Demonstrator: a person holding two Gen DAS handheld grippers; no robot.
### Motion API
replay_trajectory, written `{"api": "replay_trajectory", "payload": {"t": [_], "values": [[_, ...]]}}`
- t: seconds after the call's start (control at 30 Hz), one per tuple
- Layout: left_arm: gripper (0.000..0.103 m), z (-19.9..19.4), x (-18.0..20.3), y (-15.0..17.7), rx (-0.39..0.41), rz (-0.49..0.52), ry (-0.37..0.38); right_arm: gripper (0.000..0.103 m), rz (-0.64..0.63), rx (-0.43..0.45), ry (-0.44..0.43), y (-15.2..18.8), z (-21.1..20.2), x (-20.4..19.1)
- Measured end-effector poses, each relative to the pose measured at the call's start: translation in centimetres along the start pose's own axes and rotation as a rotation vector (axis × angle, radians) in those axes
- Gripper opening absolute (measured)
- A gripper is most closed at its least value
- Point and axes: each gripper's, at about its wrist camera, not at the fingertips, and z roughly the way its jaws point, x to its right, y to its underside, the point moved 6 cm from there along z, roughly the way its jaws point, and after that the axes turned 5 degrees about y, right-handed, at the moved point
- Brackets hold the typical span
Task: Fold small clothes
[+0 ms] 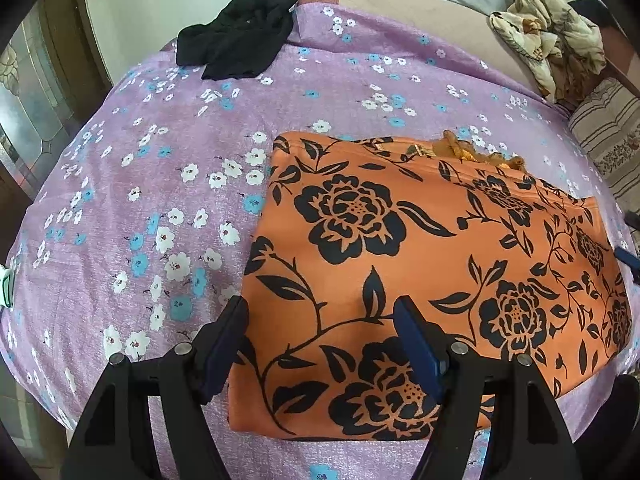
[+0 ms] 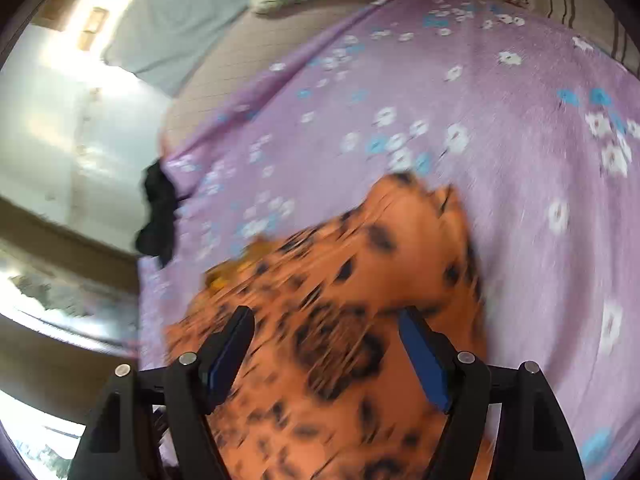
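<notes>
An orange garment with black flowers (image 1: 420, 264) lies folded flat on the purple flowered bedsheet (image 1: 168, 200). My left gripper (image 1: 320, 316) hangs open over its near left edge, nothing between the fingers. In the blurred right wrist view the same orange garment (image 2: 352, 300) lies under my right gripper (image 2: 326, 324), which stands open above the cloth without pinching it. A crumpled black garment (image 1: 240, 40) lies at the sheet's far left corner, also visible as the black garment (image 2: 158, 216) at the bed's edge in the right wrist view.
A cream patterned blanket (image 1: 548, 36) is bunched at the far right by a striped pillow (image 1: 608, 136). A grey pillow (image 2: 172, 28) lies beyond the sheet. The bed's left edge drops to the floor (image 1: 24, 120).
</notes>
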Motion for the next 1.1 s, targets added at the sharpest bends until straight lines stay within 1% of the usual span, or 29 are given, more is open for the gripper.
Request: {"api": "replay_trajectory", "payload": {"t": [0.07,0.1,0.13,0.17,0.2,0.23,0.3,0.37,0.43,0.47,0.5,0.57,0.63,0.7,0.8,0.87,0.9,0.93,0.97,1.0,1.03,1.1], "values": [[0.077,0.4,0.2,0.3,-0.005,0.013,-0.003,0.082,-0.031,-0.020,-0.020,2.3,-0.6,-0.2],[0.077,0.8,0.2,0.5,-0.009,0.025,-0.019,0.082,-0.038,-0.031,0.001,3.1,-0.4,0.3],[0.078,1.8,0.2,0.9,-0.028,0.045,-0.051,0.082,-0.034,-0.053,0.052,4.0,0.1,1.6],[0.080,2.8,0.3,1.3,-0.058,0.070,-0.068,0.078,-0.021,-0.072,0.075,4.3,0.2,3.0],[0.080,2.7,0.4,1.3,-0.044,0.086,-0.079,0.078,-0.004,-0.052,0.051,4.3,-0.2,3.4],[0.080,2.2,0.5,1.1,-0.036,0.089,-0.082,0.080,0.025,-0.026,0.044,4.2,-1.3,3.3],[0.080,1.1,0.6,0.7,-0.025,0.070,-0.069,0.080,0.003,0.006,0.080,4.2,-3.4,2.3],[0.080,-0.4,0.7,0.3,0.018,0.040,-0.040,0.081,-0.027,0.052,0.048,5.0,-5.6,0.9],[0.080,-1.5,1.0,0.3,0.048,0.017,-0.015,0.081,-0.001,0.036,-0.002,7.0,-6.8,0.3],[0.080,-1.6,1.3,0.5,0.051,0.015,-0.004,0.081,0.021,0.028,-0.024,8.1,-7.2,0.1],[0.080,-1.5,1.7,0.6,0.046,0.022,0.004,0.082,0.059,0.016,-0.053,10.0,-7.4,0.3],[0.080,-1.0,2.5,1.1,0.025,0.038,0.002,0.083,0.128,-0.044,-0.087,13.2,-6.4,0.4],[0.080,-0.6,3.3,1.4,0.006,0.050,0.015,0.083,0.191,-0.082,-0.096,15.2,-4.7,0.9],[0.080,-0.8,3.9,1.8,0.005,0.069,0.021,0.083,0.260,-0.064,-0.076,15.7,-3.8,2.0],[0.080,-1.1,3.9,2.0,0.019,0.073,0.015,0.082,0.368,0.025,-0.084,14.2,-4.2,4.1],[0.080,-1.0,3.6,2.1,0.012,0.055,0.015,0.080,0.450,0.048,-0.108,13.3,-4.2,5.4],[0.080,-1.1,3.4,2.2,0.011,0.045,0.015,0.080,0.472,0.078,-0.105,12.7,-4.5,5.9],[0.080,-1.2,3.3,2.3,0.014,0.040,0.014,0.071,0.479,0.112,-0.097,12.2,-4.9,6.3],[0.080,-1.1,3.2,2.3,0.014,0.040,0.013,0.038,0.492,0.121,-0.084,11.9,-4.9,7.0],[0.080,-1.1,3.2,2.4,0.011,0.044,0.010,0.022,0.500,0.099,-0.064,11.9,-4.6,7.5],[0.080,-1.0,3.2,2.3,0.010,0.048,0.008,0.019,0.493,0.082,-0.048,11.9,-4.4,7.8],[0.080,-1.2,3.1,2.2,0.012,0.050,0.005,0.015,0.413,0.083,-0.004,11.4,-5.1,7.2]]}}
